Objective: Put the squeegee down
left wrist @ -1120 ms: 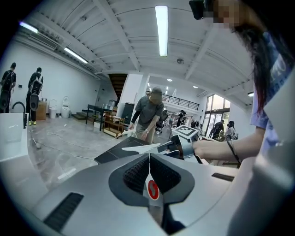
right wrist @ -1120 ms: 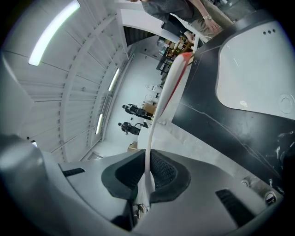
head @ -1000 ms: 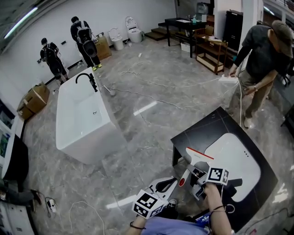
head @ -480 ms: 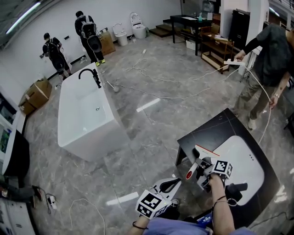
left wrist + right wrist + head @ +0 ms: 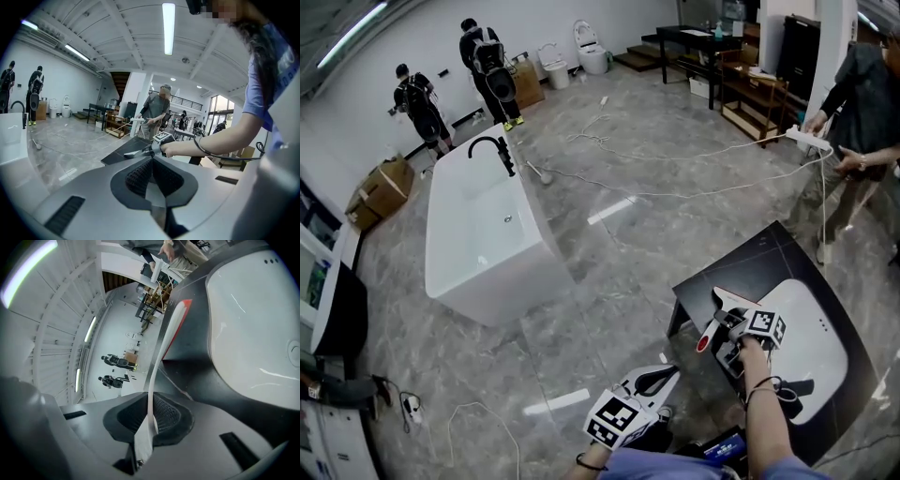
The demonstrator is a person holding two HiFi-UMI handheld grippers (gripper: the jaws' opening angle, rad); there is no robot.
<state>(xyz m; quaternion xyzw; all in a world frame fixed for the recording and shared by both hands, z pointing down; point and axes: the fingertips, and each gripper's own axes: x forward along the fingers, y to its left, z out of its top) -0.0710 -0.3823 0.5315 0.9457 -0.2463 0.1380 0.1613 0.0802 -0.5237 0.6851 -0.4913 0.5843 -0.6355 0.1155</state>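
Two grippers, both closed. Your right gripper (image 5: 152, 416) clamps the squeegee (image 5: 165, 341) by its white handle, at the black counter's (image 5: 741, 262) edge beside the white basin (image 5: 811, 328); can't tell if it's touching. Your left gripper (image 5: 151, 171) is shut on nothing.

Head camera: on my head, facing forward and steeply down. Takes in wide floor, bathtub (image 5: 478, 234) at mid-distance left, black counter (image 5: 741, 267) with white basin (image 5: 811, 328) near at lower right, my left gripper (image 5: 667, 374) and right gripper (image 5: 729, 328) at bottom edge.
Left gripper camera: behind its jaws, facing roughly level across room, my right hand (image 5: 171, 149) near.
Right gripper camera: rolled on side, close over basin, facing along counter toward far wall.
All three share counter and two people (image 5: 417, 103) by far wall. Head and left views share bathtub.
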